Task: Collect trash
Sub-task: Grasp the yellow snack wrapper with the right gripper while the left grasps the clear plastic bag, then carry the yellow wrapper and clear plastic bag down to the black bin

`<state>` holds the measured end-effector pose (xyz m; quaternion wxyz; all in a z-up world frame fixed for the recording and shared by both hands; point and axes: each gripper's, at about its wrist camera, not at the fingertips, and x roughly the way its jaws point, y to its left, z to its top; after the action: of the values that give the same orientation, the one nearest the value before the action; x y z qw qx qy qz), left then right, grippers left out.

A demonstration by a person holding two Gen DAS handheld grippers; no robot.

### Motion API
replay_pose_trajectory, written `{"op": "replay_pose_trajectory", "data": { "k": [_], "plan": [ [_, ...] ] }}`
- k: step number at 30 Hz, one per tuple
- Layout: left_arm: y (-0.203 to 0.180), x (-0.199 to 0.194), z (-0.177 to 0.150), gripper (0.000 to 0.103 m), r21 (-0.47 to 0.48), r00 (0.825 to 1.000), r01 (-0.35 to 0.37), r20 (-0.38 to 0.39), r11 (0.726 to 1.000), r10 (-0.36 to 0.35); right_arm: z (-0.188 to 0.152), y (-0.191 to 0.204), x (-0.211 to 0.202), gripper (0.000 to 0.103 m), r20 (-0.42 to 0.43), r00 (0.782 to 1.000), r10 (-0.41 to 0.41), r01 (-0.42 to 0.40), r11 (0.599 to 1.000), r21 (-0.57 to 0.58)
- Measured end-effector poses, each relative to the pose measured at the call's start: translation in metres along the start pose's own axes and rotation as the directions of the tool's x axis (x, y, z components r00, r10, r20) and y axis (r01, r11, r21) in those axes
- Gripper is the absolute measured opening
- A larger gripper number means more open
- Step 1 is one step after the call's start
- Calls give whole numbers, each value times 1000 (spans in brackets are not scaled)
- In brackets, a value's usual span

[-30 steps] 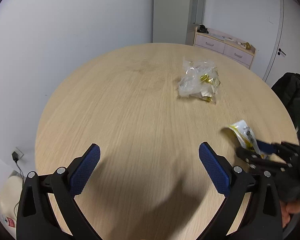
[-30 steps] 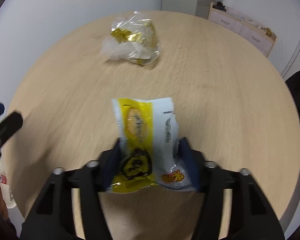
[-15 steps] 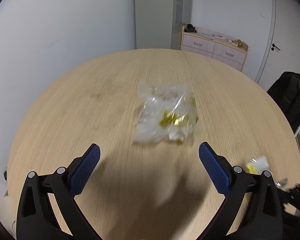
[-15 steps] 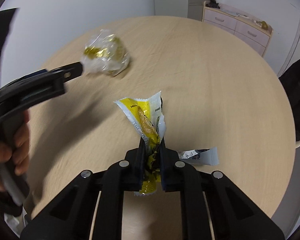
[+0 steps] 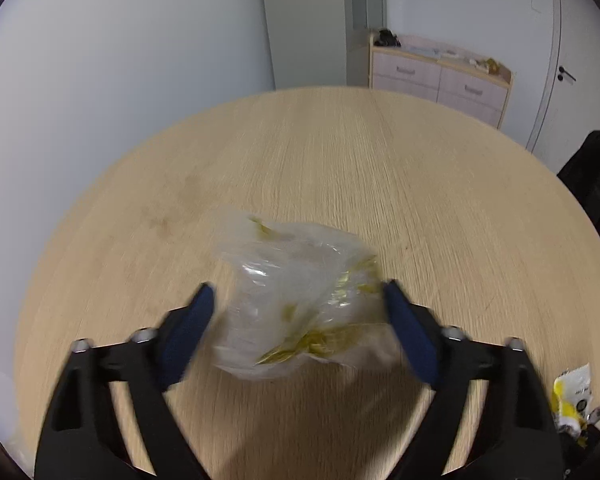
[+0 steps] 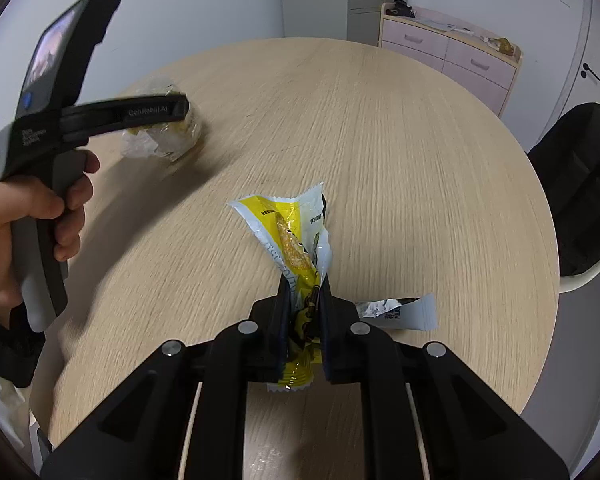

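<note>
A crumpled clear plastic bag (image 5: 292,300) with yellow scraps inside lies on the round wooden table (image 5: 340,152). My left gripper (image 5: 296,292) straddles it and its jaws are closing. The right blue pad (image 5: 400,320) is at the bag's edge, and the left pad (image 5: 188,328) is just short of it. In the right wrist view the same bag (image 6: 164,144) sits under that gripper, which a hand (image 6: 28,216) holds. My right gripper (image 6: 303,292) is shut on a yellow and white snack wrapper (image 6: 292,240) that stands up from its fingers.
A torn silver-white wrapper (image 6: 400,312) lies on the table just right of my right gripper. A black backpack (image 6: 580,184) rests on a chair at the table's right edge. A pink dresser (image 5: 440,76) stands against the far wall.
My left gripper travelled across the table to the clear bag and narrowed around it. My right gripper, loose around the yellow wrapper a second ago, shut on it and shifted.
</note>
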<state>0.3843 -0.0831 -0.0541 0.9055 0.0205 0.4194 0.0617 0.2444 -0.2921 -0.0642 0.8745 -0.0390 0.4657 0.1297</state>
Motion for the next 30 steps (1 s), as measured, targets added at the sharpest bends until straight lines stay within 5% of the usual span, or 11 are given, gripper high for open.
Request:
{"op": "replay_pose_trajectory", "data": {
  "k": [5, 7, 30],
  "plan": [
    [7, 12, -8, 27, -61, 994, 69, -79, 996, -74, 1, 4, -1, 12, 6, 1000, 8, -8, 1000, -3],
    [6, 7, -13, 21, -55, 994, 60, -83, 997, -65, 0, 8, -1, 12, 12, 1000, 10, -10, 1000, -10],
    [45, -94, -89, 20, -48, 997, 70, -25, 996, -72, -21, 50, -24, 12, 85, 996, -10, 8, 1000, 24]
  ]
}}
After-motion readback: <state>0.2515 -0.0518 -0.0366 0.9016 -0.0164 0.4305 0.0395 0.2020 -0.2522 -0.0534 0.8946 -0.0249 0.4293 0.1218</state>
